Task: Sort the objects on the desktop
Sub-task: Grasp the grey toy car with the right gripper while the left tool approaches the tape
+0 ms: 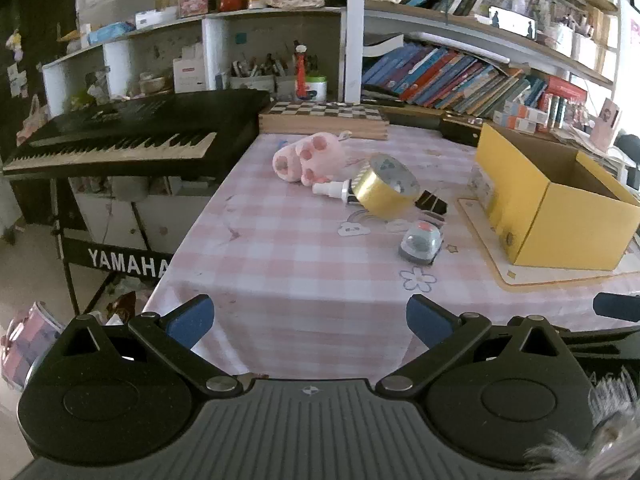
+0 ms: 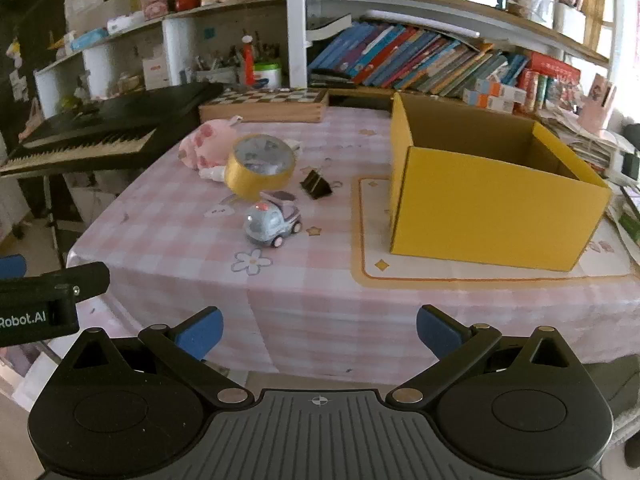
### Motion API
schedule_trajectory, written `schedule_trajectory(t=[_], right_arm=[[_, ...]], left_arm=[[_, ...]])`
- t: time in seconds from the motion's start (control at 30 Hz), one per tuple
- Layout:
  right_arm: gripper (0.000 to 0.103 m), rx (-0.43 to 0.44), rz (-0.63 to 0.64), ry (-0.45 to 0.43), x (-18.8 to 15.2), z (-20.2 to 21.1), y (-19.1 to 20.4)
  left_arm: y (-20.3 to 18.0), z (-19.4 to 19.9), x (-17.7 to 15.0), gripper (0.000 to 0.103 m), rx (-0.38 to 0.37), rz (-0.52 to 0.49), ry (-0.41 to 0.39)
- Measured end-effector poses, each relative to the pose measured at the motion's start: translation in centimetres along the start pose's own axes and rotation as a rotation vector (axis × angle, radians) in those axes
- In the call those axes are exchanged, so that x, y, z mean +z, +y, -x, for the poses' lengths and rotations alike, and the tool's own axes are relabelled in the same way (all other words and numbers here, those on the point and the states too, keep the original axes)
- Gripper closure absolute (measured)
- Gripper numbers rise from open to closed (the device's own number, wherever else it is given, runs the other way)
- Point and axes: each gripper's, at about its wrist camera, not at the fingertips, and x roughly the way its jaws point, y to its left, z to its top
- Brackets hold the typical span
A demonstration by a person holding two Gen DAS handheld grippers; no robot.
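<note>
Off the near edge of the tabletop (image 2: 320,312), the left gripper (image 1: 310,320) and right gripper (image 2: 319,330) are both hovering with jaws spread wide, gripping nothing. Toward the middle, the toy car (image 2: 272,222) is sitting just in front of the gold tape roll (image 2: 258,166), with the binder clip (image 2: 316,186) beside it and the pink plush (image 2: 206,146) lying behind. Toward the right edge, the yellow box (image 2: 492,196) is standing open-topped on a placemat (image 2: 460,272).

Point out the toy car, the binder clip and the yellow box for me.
toy car (image 2: 272,222): right wrist view, on its grey cab.
binder clip (image 2: 316,186): right wrist view, on its black body.
yellow box (image 2: 492,208): right wrist view, on its near outer wall.
</note>
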Motion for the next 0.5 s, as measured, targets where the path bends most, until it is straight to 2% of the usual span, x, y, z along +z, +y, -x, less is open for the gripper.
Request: schedule_trajectory(t=[0.3, 0.5], right_arm=[[0.0, 0.052, 0.031, 0.004, 1.3, -2.5, 0.4], [0.0, 0.116, 0.076, 0.003, 2.5, -4.4, 0.7]], left_arm=[[0.0, -2.0, 1.1, 0.0, 0.014, 0.002, 0.009], [0.1, -4.2, 2.6, 0.0, 0.035, 0.002, 0.01]])
